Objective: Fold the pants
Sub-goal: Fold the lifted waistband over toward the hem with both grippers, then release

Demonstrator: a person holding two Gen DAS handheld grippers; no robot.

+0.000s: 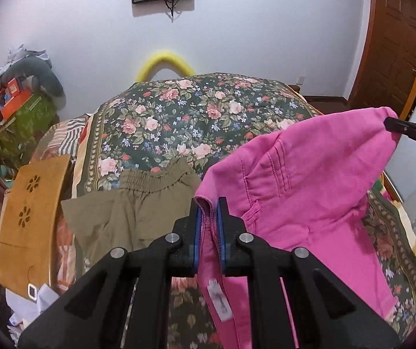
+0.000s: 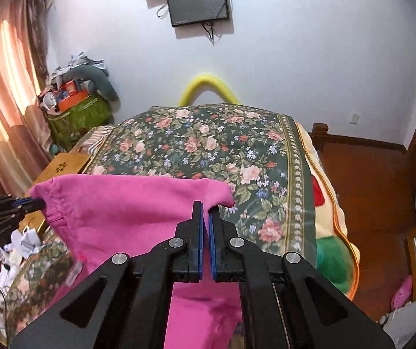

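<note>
Pink pants (image 1: 309, 180) hang in the air above the floral bed, held by the waistband at both ends. My left gripper (image 1: 209, 203) is shut on one waistband corner. My right gripper (image 2: 207, 208) is shut on the other corner of the pink pants (image 2: 126, 203). The right gripper's tip shows at the far right of the left wrist view (image 1: 389, 123), and the left gripper shows at the left edge of the right wrist view (image 2: 37, 202). The legs hang down below the frames. A white label (image 1: 218, 296) dangles inside the waist.
Olive pants (image 1: 138, 200) lie flat on the floral bedspread (image 1: 196, 116). A yellow wooden board (image 1: 30, 218) leans at the bed's left side. A cluttered green box (image 2: 77, 113), curtains (image 2: 1, 116) and wall screens (image 2: 199, 3) stand beyond. Wooden floor (image 2: 368, 174) lies to the right.
</note>
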